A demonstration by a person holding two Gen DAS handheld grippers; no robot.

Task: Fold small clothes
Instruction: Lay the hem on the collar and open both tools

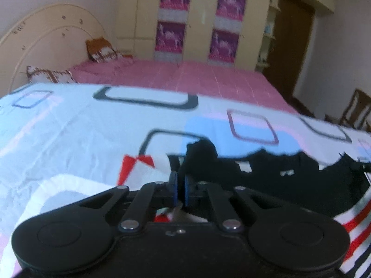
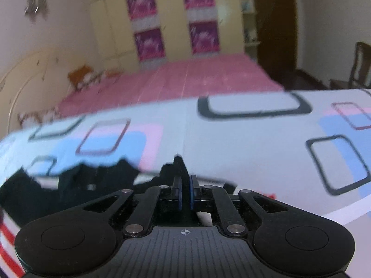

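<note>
A small black garment (image 1: 289, 180) hangs stretched between my two grippers, just above a white sheet with square prints (image 1: 81, 127). My left gripper (image 1: 180, 180) is shut on the garment's left corner, which bunches up above the blue pads. In the right wrist view the same garment (image 2: 92, 183) trails off to the left, and my right gripper (image 2: 185, 185) is shut on its right corner. The garment's lower part is hidden behind the gripper bodies.
A striped red, white and black cloth (image 1: 357, 227) lies under the garment, also visible in the right wrist view (image 2: 8, 238). Beyond the sheet are a pink bed (image 1: 185, 78), pillows (image 1: 51, 75), a wardrobe (image 1: 197, 18) and a wooden chair (image 1: 354, 108).
</note>
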